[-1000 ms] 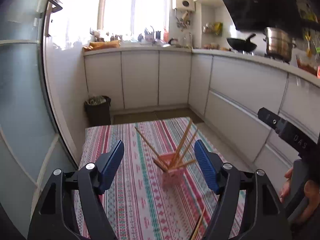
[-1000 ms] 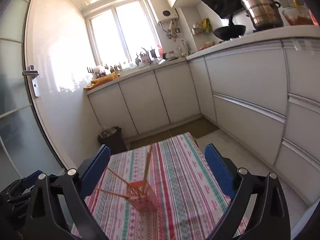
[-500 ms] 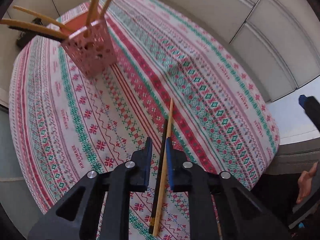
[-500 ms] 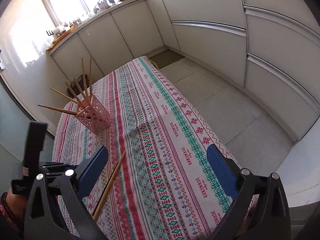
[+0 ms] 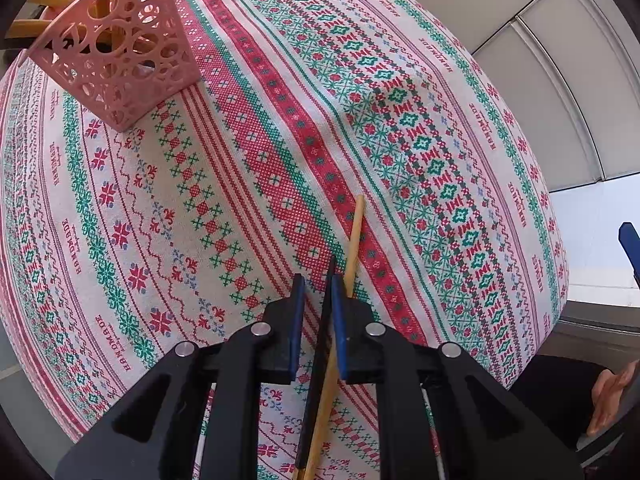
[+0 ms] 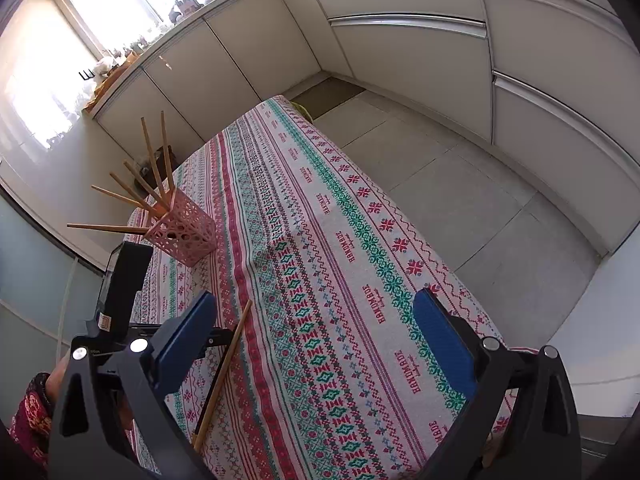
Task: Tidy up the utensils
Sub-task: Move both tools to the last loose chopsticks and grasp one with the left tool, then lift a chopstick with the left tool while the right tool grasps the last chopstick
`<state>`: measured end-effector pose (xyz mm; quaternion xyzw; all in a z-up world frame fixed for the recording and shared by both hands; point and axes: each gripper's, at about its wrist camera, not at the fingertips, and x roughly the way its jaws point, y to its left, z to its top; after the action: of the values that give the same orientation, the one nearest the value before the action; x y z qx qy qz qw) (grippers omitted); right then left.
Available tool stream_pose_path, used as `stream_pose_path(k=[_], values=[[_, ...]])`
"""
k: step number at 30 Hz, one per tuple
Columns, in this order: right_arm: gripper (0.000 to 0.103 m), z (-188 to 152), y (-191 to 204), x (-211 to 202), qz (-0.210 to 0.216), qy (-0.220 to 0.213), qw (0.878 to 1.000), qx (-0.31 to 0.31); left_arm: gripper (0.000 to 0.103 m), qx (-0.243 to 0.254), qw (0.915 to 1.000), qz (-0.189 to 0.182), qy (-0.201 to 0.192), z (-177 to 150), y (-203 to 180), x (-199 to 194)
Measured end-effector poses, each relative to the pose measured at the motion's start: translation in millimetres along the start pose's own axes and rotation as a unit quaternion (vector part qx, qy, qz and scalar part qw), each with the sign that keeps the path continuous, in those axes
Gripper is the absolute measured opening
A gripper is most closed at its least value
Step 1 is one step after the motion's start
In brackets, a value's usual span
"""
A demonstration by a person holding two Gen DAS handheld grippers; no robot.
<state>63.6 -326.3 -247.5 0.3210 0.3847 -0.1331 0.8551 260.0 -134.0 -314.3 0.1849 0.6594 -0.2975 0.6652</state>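
The tablecloth (image 5: 400, 128) fills the left view. The pink holder (image 5: 116, 60), already bristling with chopsticks, stands well off, toward the frame's upper left. One chopstick (image 5: 354, 240) lies flat, long axis running straight ahead between the jaws of the left gripper (image 5: 316, 300), the nearer one. Those jaws stand nearly closed with a narrow gap; whether the pads yet pinch it I cannot tell. The right gripper (image 6: 316, 340) hangs wide open, empty.
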Motion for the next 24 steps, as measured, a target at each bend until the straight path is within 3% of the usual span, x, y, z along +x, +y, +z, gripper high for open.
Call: stream_pose_path(k=[6, 7, 8, 9, 13, 18, 20, 22, 24], values=[[0.096, -2, 4, 4, -0.002, 0.009, 1.000, -0.003, 0.014, 0.034, 0.9988, 0.025, 0.024, 10, -14, 6], [0.096, -2, 5, 6, -0.005, 0.011, 1.000, -0.006, 0.012, 0.036, 0.9987, 0.026, 0.026, 13, -17, 6], [0.096, -3, 7, 10, -0.006, 0.018, 1.000, -0.007, 0.003, 0.037, 0.9983, 0.037, 0.025, 13, -16, 7], [0.096, -3, 9, 15, -0.005, 0.028, 1.000, -0.006, 0.003, 0.038, 0.9985, 0.035, 0.018, 11, -16, 6], [0.096, -2, 25, 47, 0.005, 0.090, 0.996, -0.004, 0.003, -0.008, 0.9987, 0.027, -0.043, 1, -10, 5], [0.094, -3, 51, 91, 0.005, 0.169, 0.986, 0.008, 0.003, -0.081, 0.9894, 0.005, -0.120, -33, 21, -25], [0.086, -2, 60, 114, -0.009, 0.208, 0.978, 0.019, 0.003, -0.101, 0.9835, -0.002, -0.150, -45, 30, -44], [0.070, -2, 68, 133, -0.026, 0.240, 0.970, 0.026, 0.003, -0.111, 0.9785, -0.007, -0.174, -54, 37, -58], [0.069, -3, 78, 144, -0.047, 0.251, 0.967, 0.022, 0.003, -0.116, 0.9745, -0.007, -0.192, -62, 44, -68]])
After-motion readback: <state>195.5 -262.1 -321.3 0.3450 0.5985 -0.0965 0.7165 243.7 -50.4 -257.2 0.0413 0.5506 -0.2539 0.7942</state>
